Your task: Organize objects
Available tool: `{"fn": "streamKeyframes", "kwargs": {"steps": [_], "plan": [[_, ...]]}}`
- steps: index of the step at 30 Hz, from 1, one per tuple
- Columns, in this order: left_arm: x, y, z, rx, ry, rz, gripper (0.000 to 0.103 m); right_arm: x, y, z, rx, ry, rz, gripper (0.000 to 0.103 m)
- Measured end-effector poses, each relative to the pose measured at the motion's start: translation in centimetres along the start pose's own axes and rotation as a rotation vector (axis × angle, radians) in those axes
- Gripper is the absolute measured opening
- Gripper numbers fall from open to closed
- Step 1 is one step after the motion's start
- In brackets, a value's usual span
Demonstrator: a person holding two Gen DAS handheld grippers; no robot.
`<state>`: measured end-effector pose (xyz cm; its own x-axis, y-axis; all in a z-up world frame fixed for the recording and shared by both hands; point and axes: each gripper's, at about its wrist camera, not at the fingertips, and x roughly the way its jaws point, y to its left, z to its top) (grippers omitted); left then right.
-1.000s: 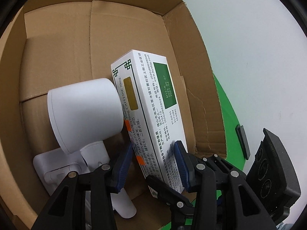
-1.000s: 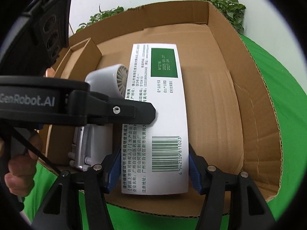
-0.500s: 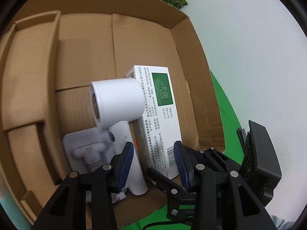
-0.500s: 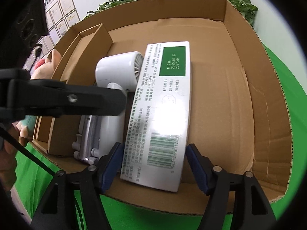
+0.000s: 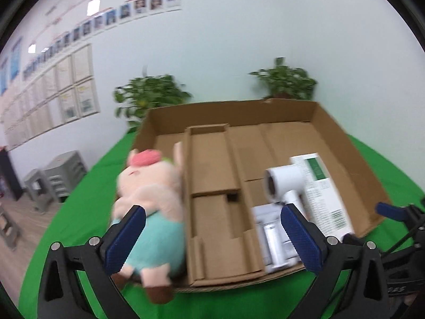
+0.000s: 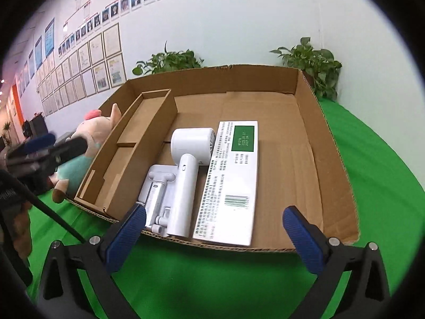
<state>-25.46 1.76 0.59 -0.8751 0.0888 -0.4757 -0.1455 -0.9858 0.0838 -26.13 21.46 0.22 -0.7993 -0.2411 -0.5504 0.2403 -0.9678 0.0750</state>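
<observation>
Now both grippers, left (image 5: 212, 242) & right (image 6: 213, 235), just opened wide, empty; white box (image 6: 230, 183) lies ahead in tray (image 6: 336, 164)

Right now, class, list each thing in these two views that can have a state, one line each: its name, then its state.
cardboard box: open-topped, on the green cloth.
white carton: lying flat inside the box.
white hair dryer: lying in the box, beside the carton.
plush pig: outside the box, against its wall.
left hand-held gripper: jaws just opened, empty.
right hand-held gripper: jaws just opened, empty.
</observation>
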Motion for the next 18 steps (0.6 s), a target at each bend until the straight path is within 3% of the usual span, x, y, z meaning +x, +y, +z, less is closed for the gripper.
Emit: {"fn": "streamKeyframes", "kwargs": {"steps": [4,7,12,18], "plan": [[1.1,1.2,-2.5,-0.028,0.036,0.089,0.103,1.1,0.4,-1.1,0.010,-0.038,-0.057,0.102],[3.7,1.6,-4.3,-0.064,0.065,0.090,0.102,1.9,0.2,-1.6,0.013,-0.030,-0.077,0.102],[4.8,0.2,-5.6,0.007,0.044,0.161,0.103,2.0,0.4,-2.3,-0.007,-0.028,-0.121,0.102],[5.9,-0.5,-5.8,0.021,0.052,0.178,0.103,2.1,0.4,-2.3,-0.012,-0.025,-0.144,0.102]]}}
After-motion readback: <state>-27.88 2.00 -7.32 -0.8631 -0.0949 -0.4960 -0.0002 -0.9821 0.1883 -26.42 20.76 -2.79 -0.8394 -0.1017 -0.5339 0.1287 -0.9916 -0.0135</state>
